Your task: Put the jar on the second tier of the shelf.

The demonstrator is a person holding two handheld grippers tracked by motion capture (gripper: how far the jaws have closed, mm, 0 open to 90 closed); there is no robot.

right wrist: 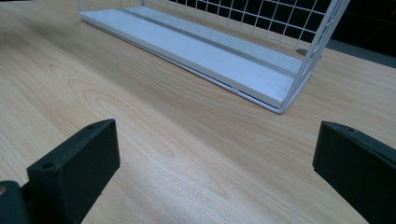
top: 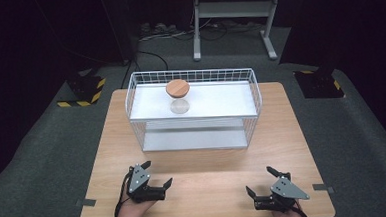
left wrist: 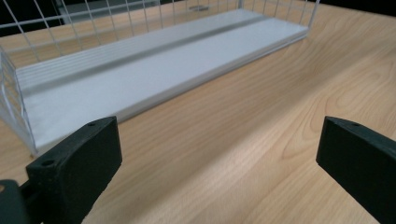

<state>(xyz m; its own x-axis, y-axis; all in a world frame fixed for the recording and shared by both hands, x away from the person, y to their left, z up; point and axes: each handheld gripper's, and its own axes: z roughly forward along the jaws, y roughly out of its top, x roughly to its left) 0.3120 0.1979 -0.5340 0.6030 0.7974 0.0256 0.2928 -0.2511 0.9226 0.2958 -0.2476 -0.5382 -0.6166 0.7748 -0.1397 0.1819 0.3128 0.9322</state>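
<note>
A white wire rack (top: pixel 193 111) with two white shelves stands in the middle of the wooden table (top: pixel 205 193). On its upper shelf, toward the left, sits a clear glass jar with a round wooden lid (top: pixel 177 89). My left gripper (top: pixel 157 173) rests near the table's front left edge, jaws wide apart with nothing between them. My right gripper (top: pixel 259 179) rests at the front right, also open and empty. The rack's lower shelf (left wrist: pixel 154 74) lies ahead in the left gripper view, and the same lower shelf (right wrist: pixel 205 51) stretches ahead in the right gripper view.
Bare wood (left wrist: pixel 243 140) lies between the grippers and the rack. Grey carpet (top: pixel 43 146) surrounds the table. A white desk frame (top: pixel 231 16) stands behind, and yellow-black striped feet (top: pixel 82 91) sit on the floor at both back corners.
</note>
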